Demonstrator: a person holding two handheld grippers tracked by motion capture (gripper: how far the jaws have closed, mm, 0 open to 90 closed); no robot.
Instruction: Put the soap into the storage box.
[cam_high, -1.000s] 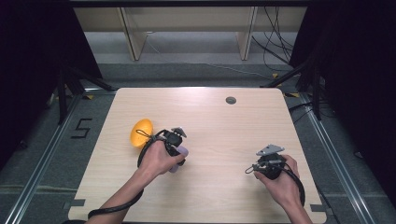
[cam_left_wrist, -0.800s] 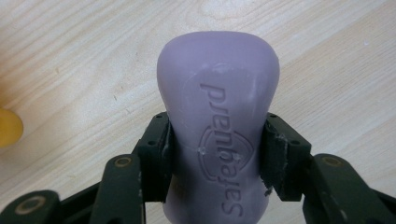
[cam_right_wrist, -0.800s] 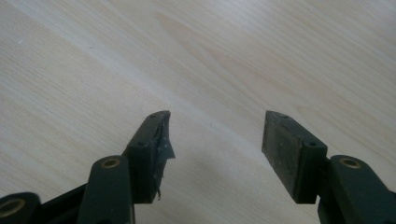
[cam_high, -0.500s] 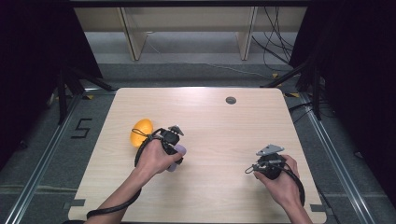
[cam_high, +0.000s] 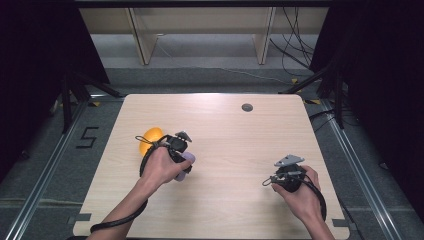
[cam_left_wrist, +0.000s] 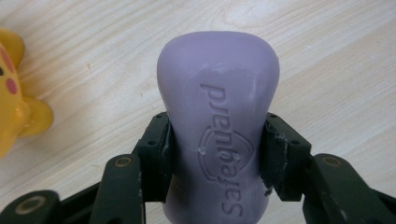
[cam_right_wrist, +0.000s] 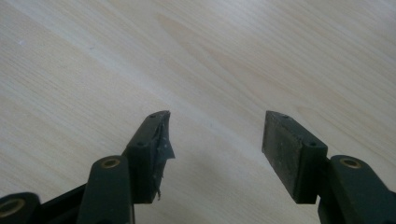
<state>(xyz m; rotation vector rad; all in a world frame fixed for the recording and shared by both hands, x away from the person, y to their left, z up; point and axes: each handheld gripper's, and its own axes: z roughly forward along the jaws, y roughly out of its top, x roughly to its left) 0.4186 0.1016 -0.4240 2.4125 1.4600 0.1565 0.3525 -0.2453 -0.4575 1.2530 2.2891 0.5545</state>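
1. High view: the left gripper (cam_high: 181, 159) is sitting at centre left of the frame over the pale wooden counter (cam_high: 235, 135), with the person's left hand (cam_high: 161, 167) wrapped around it.
2. The left gripper view is showing its jaws pinching a purple bar of soap (cam_left_wrist: 219, 126) by its two long sides, the rounded end of the bar pointing to the top of the frame and raised lettering showing on its face.
3. In the high view the soap (cam_high: 185, 165) is peeking out as a small purple patch at the hand's lower right.
4. A yellow toy (cam_high: 150, 139) is lying on the counter just to the upper left of that gripper; the left gripper view is catching its edge (cam_left_wrist: 14, 93) at the far left of the frame.
5. The right gripper (cam_high: 289, 176) is sitting at lower right of the high view in the right hand (cam_high: 300, 192).
6. The right gripper view is showing its jaws spread wide over bare wood (cam_right_wrist: 196, 60), holding nothing.
7. A small dark round spot (cam_high: 247, 107) is lying near the counter's top edge.
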